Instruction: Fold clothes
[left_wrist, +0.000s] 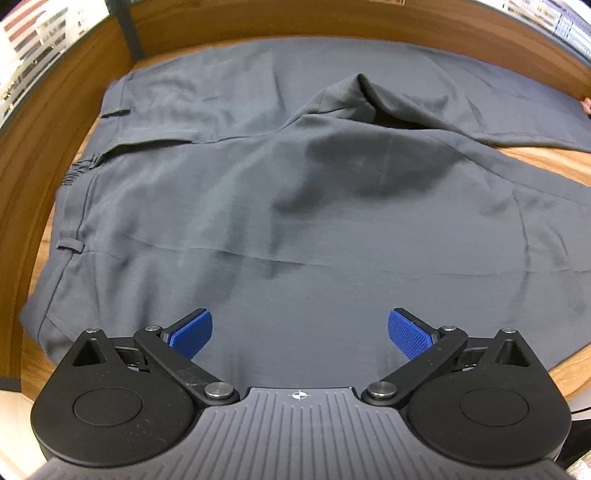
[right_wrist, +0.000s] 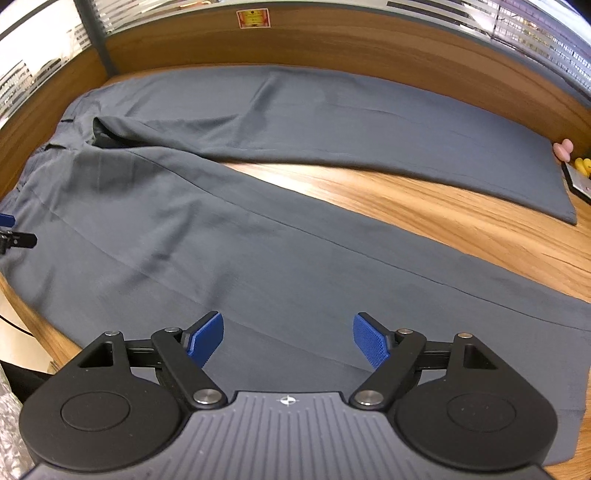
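Observation:
A pair of grey trousers (left_wrist: 229, 206) lies spread on a wooden table (right_wrist: 424, 206), waistband to the left, legs parted toward the right. The crotch is bunched into a raised fold (left_wrist: 362, 96). My left gripper (left_wrist: 300, 332) is open and empty above the near hip area. My right gripper (right_wrist: 288, 338) is open and empty above the near leg (right_wrist: 295, 266). The far leg (right_wrist: 369, 125) lies along the back of the table. A tip of the left gripper (right_wrist: 11, 230) shows at the left edge of the right wrist view.
A raised wooden wall (right_wrist: 332, 44) runs along the back of the table. A pink object (right_wrist: 563, 149), a yellow object (right_wrist: 583, 164) and a dark tray (right_wrist: 580, 182) sit at the far right. Bare wood shows between the legs.

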